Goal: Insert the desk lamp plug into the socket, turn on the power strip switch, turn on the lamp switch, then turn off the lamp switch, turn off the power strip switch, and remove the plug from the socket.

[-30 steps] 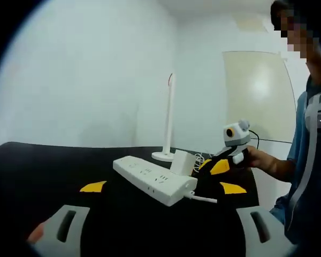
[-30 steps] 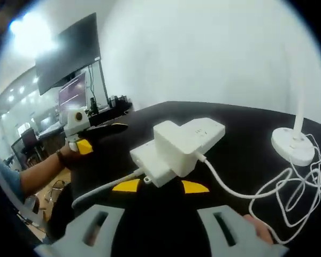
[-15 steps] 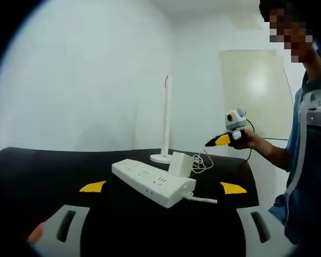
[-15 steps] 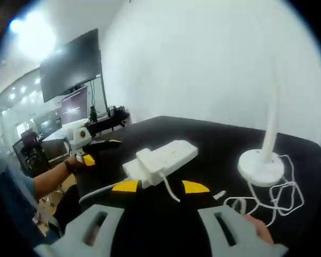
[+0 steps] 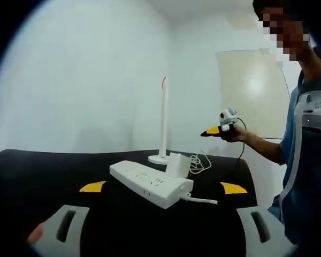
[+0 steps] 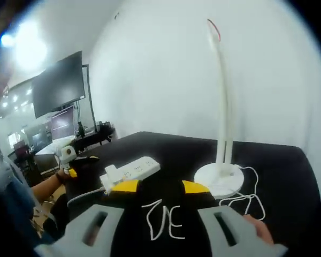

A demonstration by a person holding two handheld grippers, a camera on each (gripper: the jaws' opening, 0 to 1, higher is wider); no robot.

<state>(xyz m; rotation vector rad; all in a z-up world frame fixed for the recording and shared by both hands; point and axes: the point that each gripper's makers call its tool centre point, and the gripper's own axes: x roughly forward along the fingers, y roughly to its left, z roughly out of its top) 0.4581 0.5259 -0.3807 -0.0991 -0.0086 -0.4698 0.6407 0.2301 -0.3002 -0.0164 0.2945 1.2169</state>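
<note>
- Left gripper (image 5: 163, 187): jaws spread, empty, low before the strip (image 5: 150, 183).
- Plug (image 5: 176, 164) sits in the strip on the table (image 5: 37, 171).
- Lamp (image 6: 222, 123) looks dark; which switches remain is unclear.
- Right gripper (image 6: 161, 186): spread, empty, facing the lamp base.

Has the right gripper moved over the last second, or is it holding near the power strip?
Yes. In the left gripper view the right gripper has risen off the table and away from the power strip, now level with the desk lamp stem.
</note>
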